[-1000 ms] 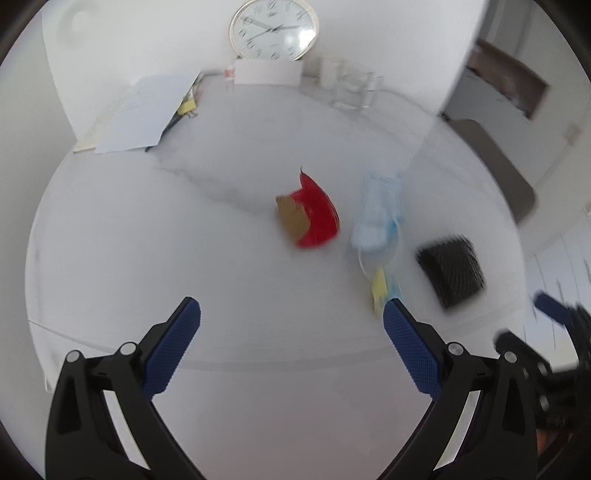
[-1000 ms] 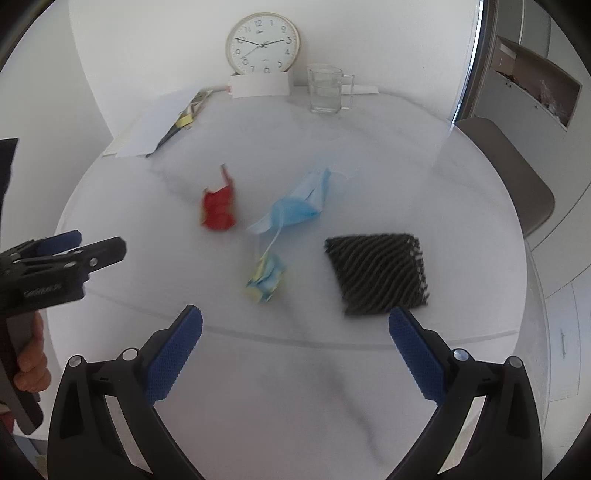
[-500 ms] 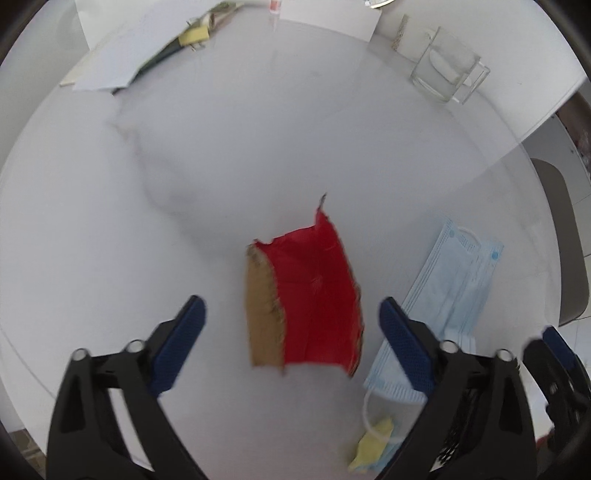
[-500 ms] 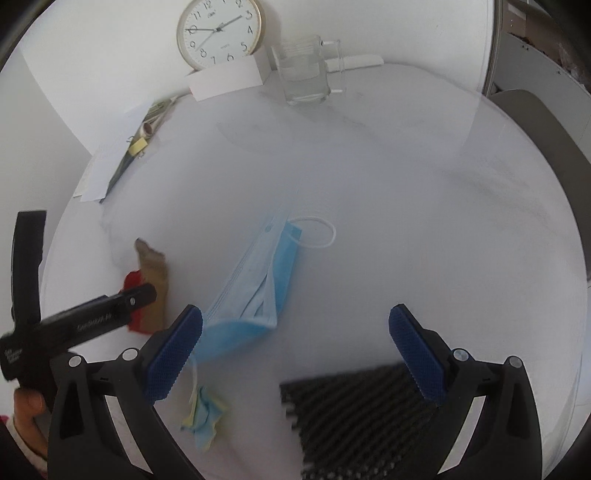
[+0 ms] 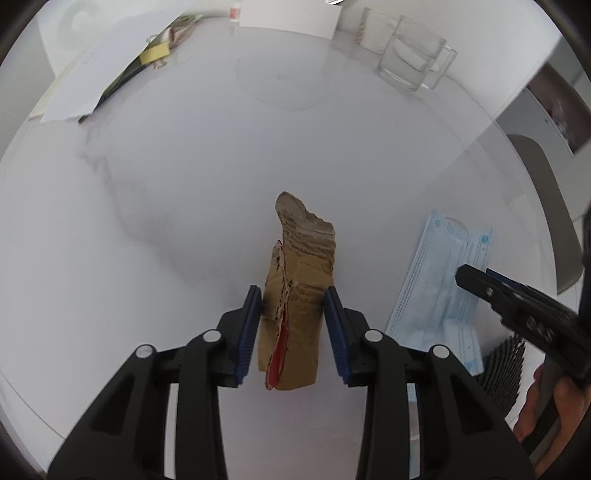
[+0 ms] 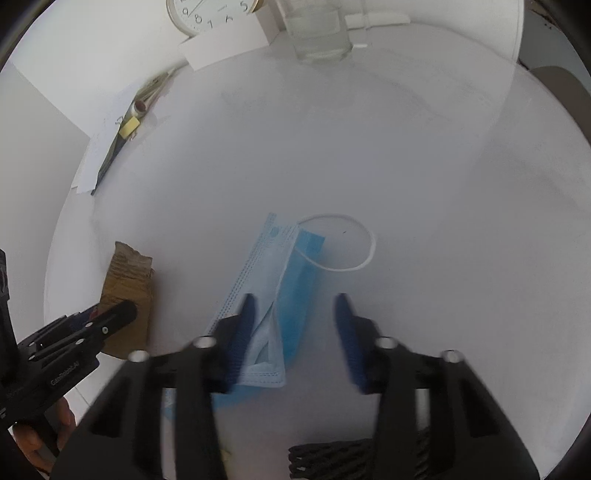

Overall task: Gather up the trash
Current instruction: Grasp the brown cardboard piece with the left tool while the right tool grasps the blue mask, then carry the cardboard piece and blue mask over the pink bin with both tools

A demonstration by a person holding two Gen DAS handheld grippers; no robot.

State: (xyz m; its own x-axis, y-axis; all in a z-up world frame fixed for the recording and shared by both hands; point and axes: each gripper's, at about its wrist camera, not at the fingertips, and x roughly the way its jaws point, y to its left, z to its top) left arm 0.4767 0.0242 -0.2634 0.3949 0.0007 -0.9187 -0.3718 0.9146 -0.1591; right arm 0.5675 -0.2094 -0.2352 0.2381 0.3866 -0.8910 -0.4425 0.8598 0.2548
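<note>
A torn piece of brown cardboard with a red face stands on edge on the white table. My left gripper is shut on it, both blue pads pressing its sides. It also shows in the right wrist view. A blue face mask lies flat on the table; it also shows in the left wrist view. My right gripper is partly closed around the mask, with the left pad over it and a gap to the right pad.
A black foam net lies at the near edge, also seen in the left wrist view. At the back stand a glass mug, a clock, a white card and papers with pens.
Both grippers came down to the table. The left one closed on the cardboard, which now stands on edge. The right one narrowed around the mask.
</note>
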